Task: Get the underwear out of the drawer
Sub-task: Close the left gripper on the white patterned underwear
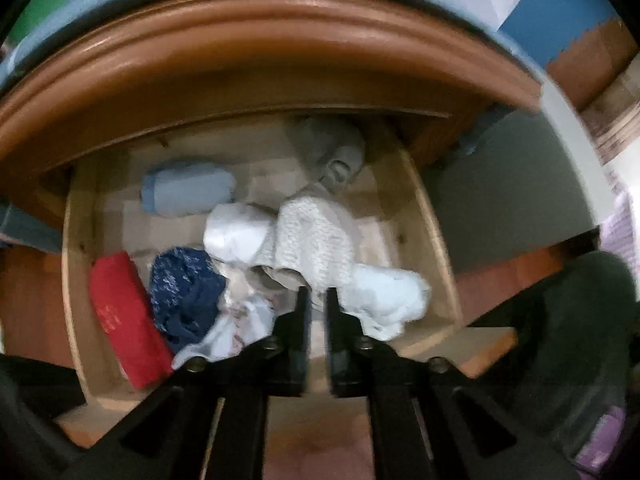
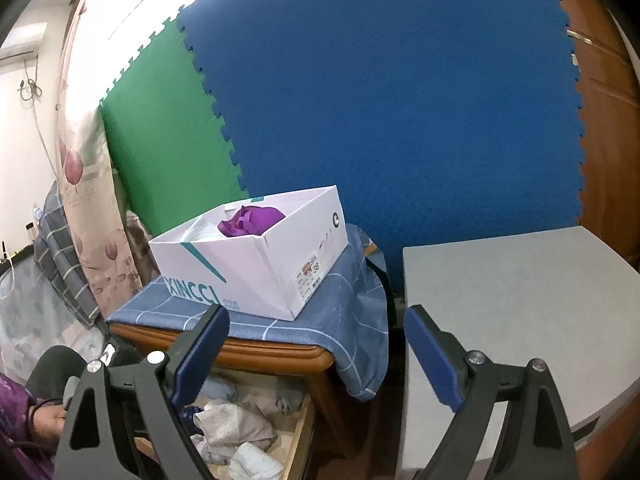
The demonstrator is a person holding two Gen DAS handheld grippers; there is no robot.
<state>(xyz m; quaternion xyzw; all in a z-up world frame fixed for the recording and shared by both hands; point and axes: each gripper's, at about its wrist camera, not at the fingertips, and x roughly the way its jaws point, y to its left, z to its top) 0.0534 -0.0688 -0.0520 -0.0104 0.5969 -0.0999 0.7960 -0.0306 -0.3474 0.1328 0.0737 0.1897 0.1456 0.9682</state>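
Observation:
The open wooden drawer (image 1: pixel 436 240) holds several bundles of underwear: a red folded piece (image 1: pixel 120 316), a navy patterned piece (image 1: pixel 184 292), a light blue roll (image 1: pixel 186 192), a white roll (image 1: pixel 236 232), a cream knit piece (image 1: pixel 316 240), a white piece (image 1: pixel 390 296) and a grey piece (image 1: pixel 336 152). My left gripper (image 1: pixel 318 294) hovers over the drawer's front, its jaws almost together just above the cream and white fabric, holding nothing I can see. My right gripper (image 2: pixel 316 328) is open and empty, raised above the drawer (image 2: pixel 300 440) and facing the wall.
A white shoebox (image 2: pixel 256 256) with purple cloth (image 2: pixel 252 220) stands on the nightstand's blue checked cover (image 2: pixel 344 312). A grey surface (image 2: pixel 520 300) lies to the right. Blue and green foam mats (image 2: pixel 380 100) cover the wall. A person's arm (image 2: pixel 24 412) is at the lower left.

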